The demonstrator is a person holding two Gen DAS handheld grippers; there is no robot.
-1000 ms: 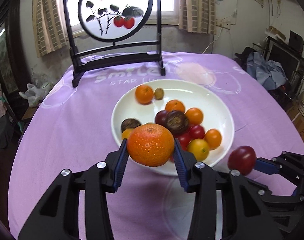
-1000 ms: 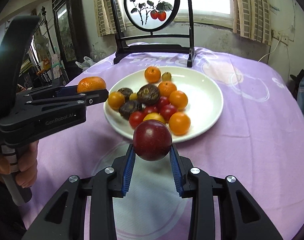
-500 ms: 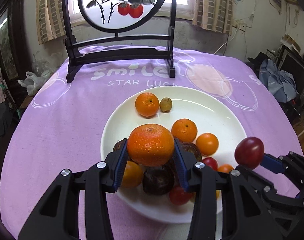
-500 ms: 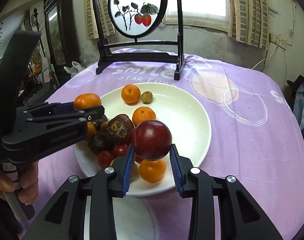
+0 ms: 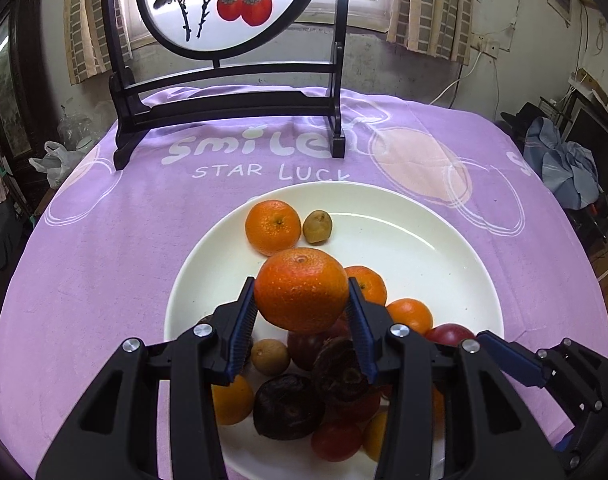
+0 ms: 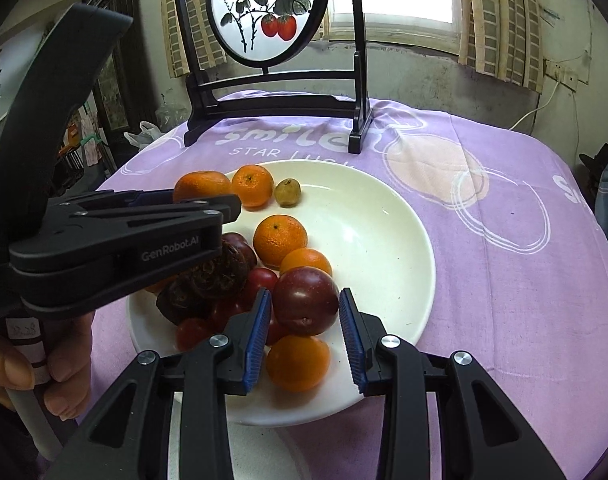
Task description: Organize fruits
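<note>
Above the white plate (image 5: 444, 256), both tilted downward: left gripper (image 5: 302, 314) clenched on an orange (image 5: 301, 289); right gripper (image 6: 305, 322) clenched on a dark red plum (image 6: 306, 301).

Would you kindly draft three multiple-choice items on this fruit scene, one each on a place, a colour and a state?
1. Where does the small olive-green fruit lie?
A. on the cloth
B. on the white plate, beside a tangerine
C. in the left gripper

2. What colour is the tablecloth?
A. green
B. white
C. purple

3. What is the state of the right gripper?
A. shut on a dark red plum
B. open and bare
C. shut on a tangerine

Answers:
1 B: it rests near the plate's far edge, next to the tangerine.
2 C: the cloth around the plate is purple with white lettering.
3 A: the blue pads press the plum's two sides.
</note>
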